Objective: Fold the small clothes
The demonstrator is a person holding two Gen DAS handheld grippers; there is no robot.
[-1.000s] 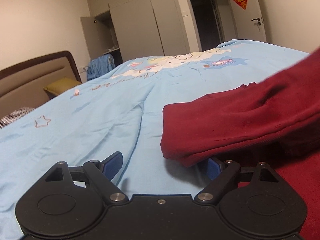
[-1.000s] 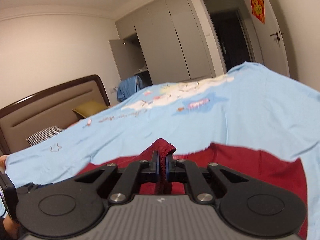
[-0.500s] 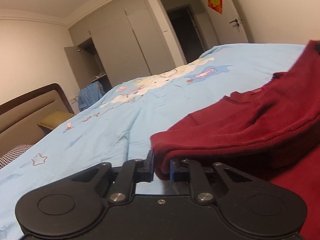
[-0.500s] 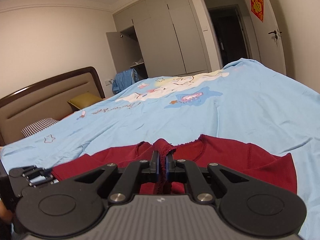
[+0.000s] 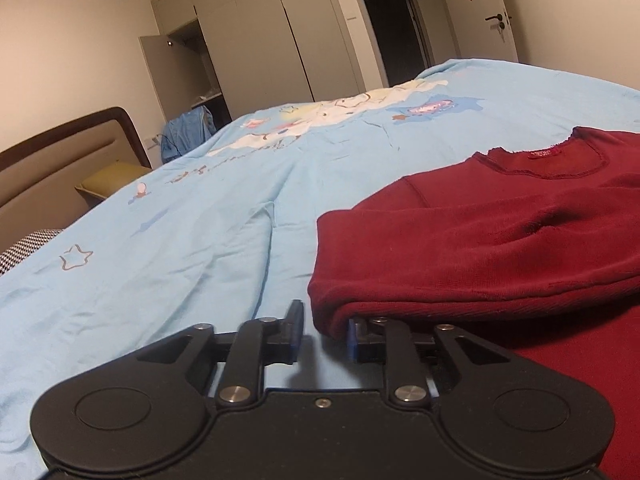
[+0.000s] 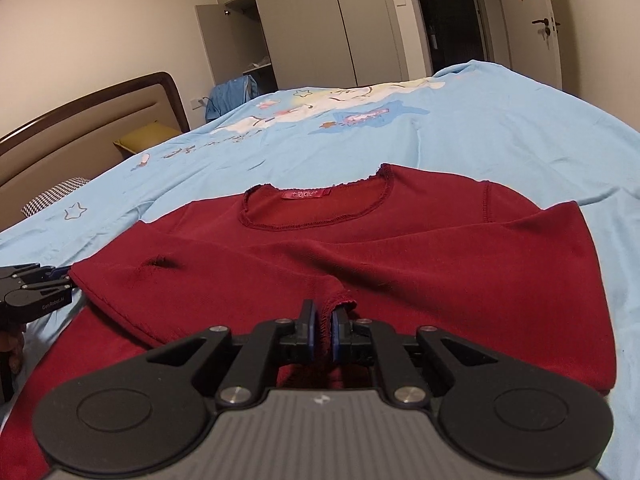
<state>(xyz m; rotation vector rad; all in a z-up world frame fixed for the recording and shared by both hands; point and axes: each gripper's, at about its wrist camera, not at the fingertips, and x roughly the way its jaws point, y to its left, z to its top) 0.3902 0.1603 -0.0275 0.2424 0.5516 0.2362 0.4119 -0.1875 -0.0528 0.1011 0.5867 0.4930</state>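
Two claws work at one dark red top, which lies spread on a light blue printed bedcover, neckline away from us and one sleeve folded across the chest.

Our left gripper sits low on the cover at the near left corner of the folded sleeve. Its jaws stand spread with a clear gap between the blue pads: the left pad rests on bare bedcover just left of the fabric, and the right pad is tucked under the rolled edge of the sleeve. We see nothing pinched between them. From this claw the rest of the top runs ahead and to the right, and the neckline lies far ahead on the right.

Our right gripper sits over the near middle of the top. Its pads are drawn nearly together with a thin fringe of the sleeve's cuff edge hanging in the narrow slit; we cannot tell whether they grip it or merely flank it. The neckline with its red label lies straight ahead. Far off to this claw's left, the left gripper shows at the sleeve's fold.

Beyond the bed stand a brown headboard to the left and a pale wardrobe ahead.
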